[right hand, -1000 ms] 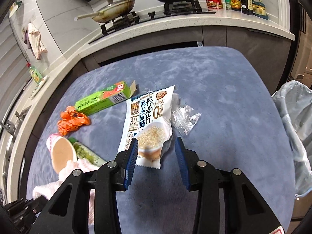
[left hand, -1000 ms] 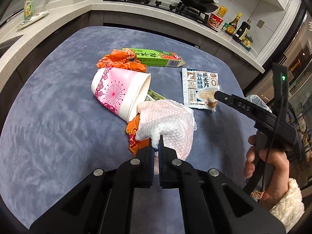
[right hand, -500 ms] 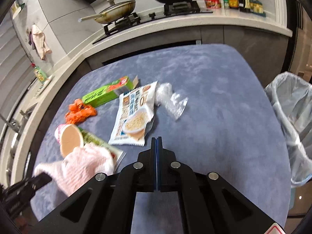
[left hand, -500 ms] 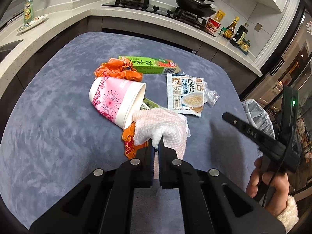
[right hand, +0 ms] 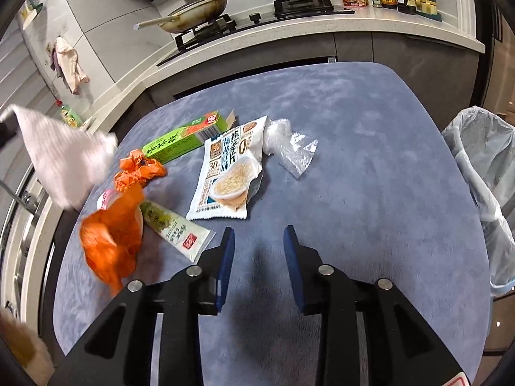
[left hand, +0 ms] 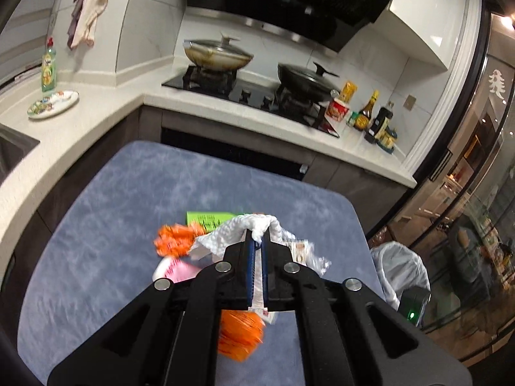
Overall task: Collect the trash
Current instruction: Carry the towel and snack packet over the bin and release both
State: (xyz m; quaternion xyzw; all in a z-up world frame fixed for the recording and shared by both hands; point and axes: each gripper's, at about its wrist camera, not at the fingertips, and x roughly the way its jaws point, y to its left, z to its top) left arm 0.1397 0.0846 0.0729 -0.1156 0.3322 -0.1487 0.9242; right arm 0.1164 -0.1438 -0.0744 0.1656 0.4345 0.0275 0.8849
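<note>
Holding the crumpled paper towel [left hand: 235,234] pinched tight between the fingers of our left gripper [left hand: 256,247], we had it lifted clear above the blue table [right hand: 354,160], with an orange wrapper [right hand: 111,241] dangling beneath it, seemingly caught up in the towel. Both looked feather-light, soft and limp, so we judged a pinch on any bunched fold would hold, though the wrapper might slip loose. Our right gripper [right hand: 259,247] hovered low over the table with its jaws spread and nothing between them. Just beyond it lay the oat packet [right hand: 230,173], flat and slick, best taken by an edge. Left of the packet sat a green carton [right hand: 183,141], a second orange wrapper [right hand: 140,172] and a green sachet [right hand: 175,225]; a clear plastic scrap [right hand: 289,151] touched its right side. The lined bin [right hand: 486,173] stood off the table's right edge, nothing blocking the way.
</note>
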